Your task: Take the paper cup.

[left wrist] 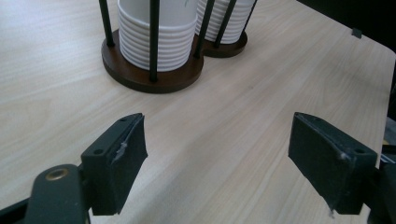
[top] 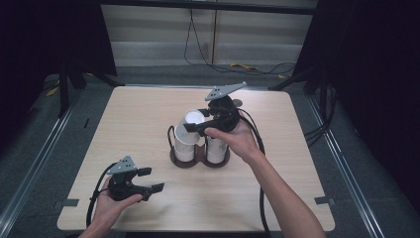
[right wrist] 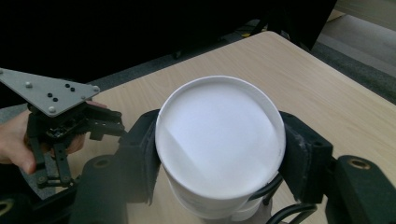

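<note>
A twin cup holder [top: 198, 159] with dark round wooden bases and black rods stands mid-table, a stack of white ribbed paper cups in each side: left stack [top: 184, 146], right stack [top: 216, 148]. My right gripper [top: 196, 120] is shut on a single white paper cup [top: 192, 117] just above the left stack. In the right gripper view the cup [right wrist: 219, 135] sits squeezed between both pads, its round white end toward the camera. My left gripper [top: 153, 179] rests low over the table's front left, open, with nothing between its fingers [left wrist: 123, 154]. The holder base [left wrist: 140, 77] lies ahead of it.
The light wooden table [top: 143, 114] has bare room on the left, right and front. Black cables trail from both grippers off the near edge. Dark curtains and stand legs flank the table, and cables lie on the floor behind.
</note>
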Tool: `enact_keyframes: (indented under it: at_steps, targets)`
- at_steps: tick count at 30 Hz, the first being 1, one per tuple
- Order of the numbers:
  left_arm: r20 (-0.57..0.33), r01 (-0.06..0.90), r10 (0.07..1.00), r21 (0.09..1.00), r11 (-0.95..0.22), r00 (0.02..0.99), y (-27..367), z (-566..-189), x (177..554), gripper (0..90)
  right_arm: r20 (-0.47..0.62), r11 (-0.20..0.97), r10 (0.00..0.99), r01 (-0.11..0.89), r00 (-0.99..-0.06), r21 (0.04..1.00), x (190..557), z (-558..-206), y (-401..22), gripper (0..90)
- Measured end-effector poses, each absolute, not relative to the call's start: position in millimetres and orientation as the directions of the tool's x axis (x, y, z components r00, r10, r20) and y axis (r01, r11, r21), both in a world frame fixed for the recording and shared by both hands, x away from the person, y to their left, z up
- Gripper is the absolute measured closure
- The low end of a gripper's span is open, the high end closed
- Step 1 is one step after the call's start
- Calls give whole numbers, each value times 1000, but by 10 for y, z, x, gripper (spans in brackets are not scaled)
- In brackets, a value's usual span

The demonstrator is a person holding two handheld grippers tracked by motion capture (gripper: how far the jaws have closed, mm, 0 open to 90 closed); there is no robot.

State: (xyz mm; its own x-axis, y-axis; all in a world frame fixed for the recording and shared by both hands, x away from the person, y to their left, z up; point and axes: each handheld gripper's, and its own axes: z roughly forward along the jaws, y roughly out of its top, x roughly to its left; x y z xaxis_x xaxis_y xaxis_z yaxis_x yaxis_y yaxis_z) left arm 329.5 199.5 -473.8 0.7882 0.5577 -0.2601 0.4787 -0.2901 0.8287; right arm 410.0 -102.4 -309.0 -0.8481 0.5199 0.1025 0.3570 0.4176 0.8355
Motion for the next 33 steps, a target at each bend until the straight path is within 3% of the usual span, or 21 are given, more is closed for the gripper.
enact_keyframes:
  at_steps: [12,19,24,33]
  targets:
    - [-247,454,542,843,-288,803,1869,-4586,3394,160,127,407,511,370,-850,835,3923,-3231,-1121,383]
    - [-187,393,545,873,-288,817,1746,-4534,3407,178,147,410,517,395,-843,822,3889,-3352,-1189,384]
    - [-225,401,516,878,-260,827,1663,-4509,3445,179,170,386,515,405,-840,829,3841,-3422,-1241,384]
    - [-216,393,509,879,-271,833,1609,-4514,3478,176,204,371,516,431,-832,822,3736,-3630,-1285,384]
